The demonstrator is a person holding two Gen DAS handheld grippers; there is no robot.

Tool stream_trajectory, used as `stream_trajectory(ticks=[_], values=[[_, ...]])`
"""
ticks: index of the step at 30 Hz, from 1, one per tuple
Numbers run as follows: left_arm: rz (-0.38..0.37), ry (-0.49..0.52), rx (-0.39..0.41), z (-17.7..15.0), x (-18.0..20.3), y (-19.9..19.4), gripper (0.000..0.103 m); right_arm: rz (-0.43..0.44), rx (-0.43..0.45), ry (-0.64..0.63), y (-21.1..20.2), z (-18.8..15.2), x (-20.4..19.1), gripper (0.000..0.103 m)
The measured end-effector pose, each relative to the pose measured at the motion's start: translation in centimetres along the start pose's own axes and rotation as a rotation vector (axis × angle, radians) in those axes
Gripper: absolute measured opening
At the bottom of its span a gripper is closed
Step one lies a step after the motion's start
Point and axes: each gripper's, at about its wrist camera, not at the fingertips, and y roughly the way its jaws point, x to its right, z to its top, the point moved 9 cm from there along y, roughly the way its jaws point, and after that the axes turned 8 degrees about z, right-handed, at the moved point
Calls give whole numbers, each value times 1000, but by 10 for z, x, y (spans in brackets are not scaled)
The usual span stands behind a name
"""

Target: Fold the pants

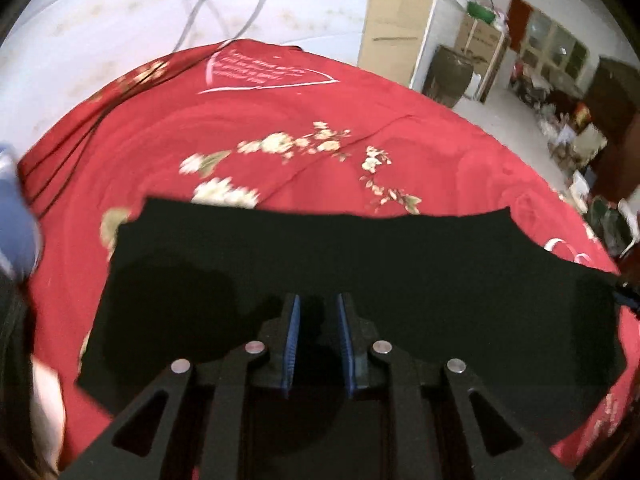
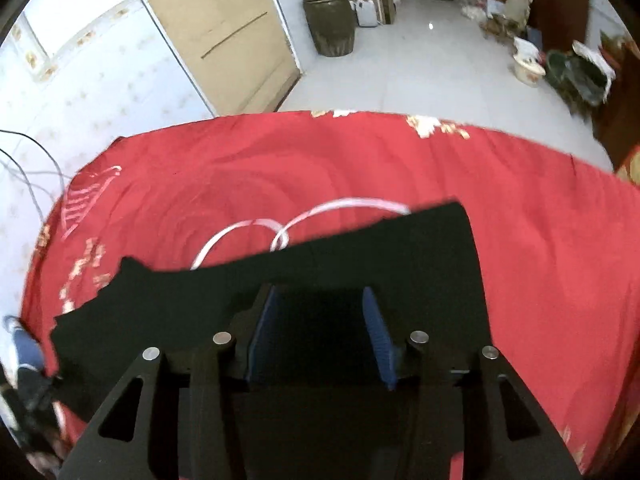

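The flat black fabric pants lie spread on a red floral bedsheet covering a bed, filling the lower half of the left wrist view from about 9 o'clock round to 3 o'clock. In the right wrist view the same pants run from 8 o'clock up to a squared end near 1 o'clock, over a white ring pattern printed on the sheet.

By the look of it the cloth is light, limp and matte: it should drape and crease readily, slide a little on the smooth sheet, and be in no danger of damage. It gives no stiffness to push against, so a pinch on an edge or corner, such as the squared end at 1 o'clock or the far hem at 12 o'clock, seems the soundest hold; a pinch in the middle would likely bunch several layers.

The left tongs stand narrowly parted, blue pads facing each other over the black cloth, nothing gripped between them. The right tongs stand wider apart, likewise released above the pants; whether the tips graze the fabric cannot be told.
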Motion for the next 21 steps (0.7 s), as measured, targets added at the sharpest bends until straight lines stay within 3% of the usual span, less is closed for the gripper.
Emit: stream_trajectory(ticks=[5,6,9,12,16,21], values=[[40,24,-15,17,0,34,23,-92,85,95,8,12,43,43],[41,33,11,20,2,33,25,-100,83,108,7,12,48,43],[71,99,25,23,5,35,25,-113,77,106,7,13,49,43],[61,85,12,22,3,23,25,-126,94,84,-1,16,36,43],[44,60,48,6,4,-13,25,-35,149,-49,-25,11,-7,43],[20,66,33,-34,13,-49,25,123,50,-243,-36,-53,-86,43]])
